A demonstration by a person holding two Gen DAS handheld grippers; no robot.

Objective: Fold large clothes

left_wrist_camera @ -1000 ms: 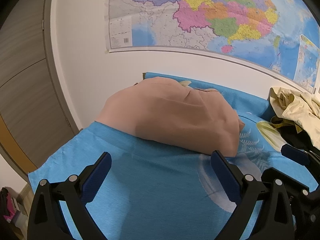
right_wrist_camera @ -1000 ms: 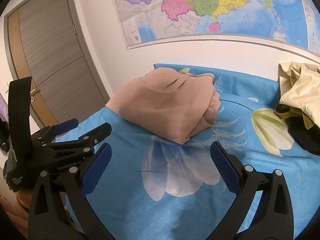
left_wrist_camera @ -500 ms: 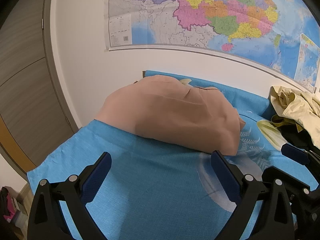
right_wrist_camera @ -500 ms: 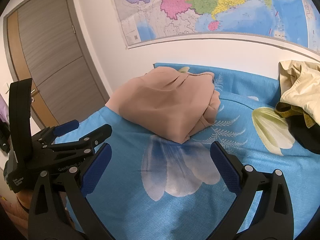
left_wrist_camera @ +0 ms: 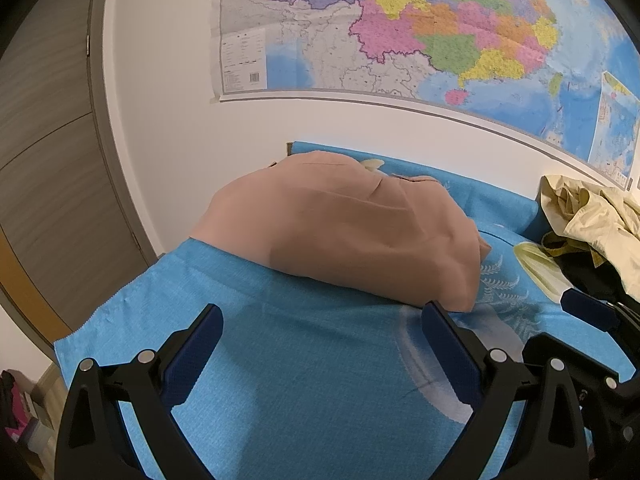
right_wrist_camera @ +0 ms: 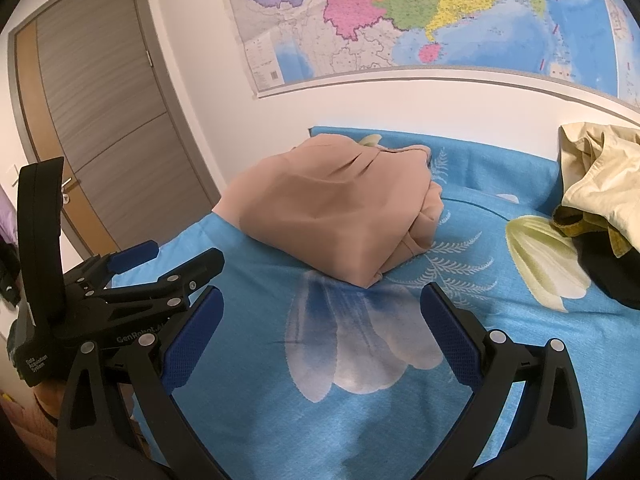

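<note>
A tan garment point(left_wrist_camera: 352, 232) point(right_wrist_camera: 340, 208) lies folded into a thick bundle at the far left of the blue flowered bed sheet point(left_wrist_camera: 312, 380) point(right_wrist_camera: 400, 400). My left gripper point(left_wrist_camera: 320, 324) hovers open over bare sheet just short of the bundle's near edge, holding nothing. My right gripper point(right_wrist_camera: 320, 308) is open too, a little farther back and to the right of the bundle, empty. In the right wrist view the left gripper's body point(right_wrist_camera: 120, 304) shows at the left edge.
A pile of cream, yellow and black clothes point(left_wrist_camera: 592, 232) point(right_wrist_camera: 600, 192) sits at the right of the bed. A wall map point(left_wrist_camera: 400, 28) hangs behind. A grey door point(right_wrist_camera: 100, 120) stands left, and the sheet's left edge point(left_wrist_camera: 100, 312) drops off there.
Both grippers have drifted very slightly; the bundle sits a touch higher in the left wrist view. Nothing was grasped or released.
</note>
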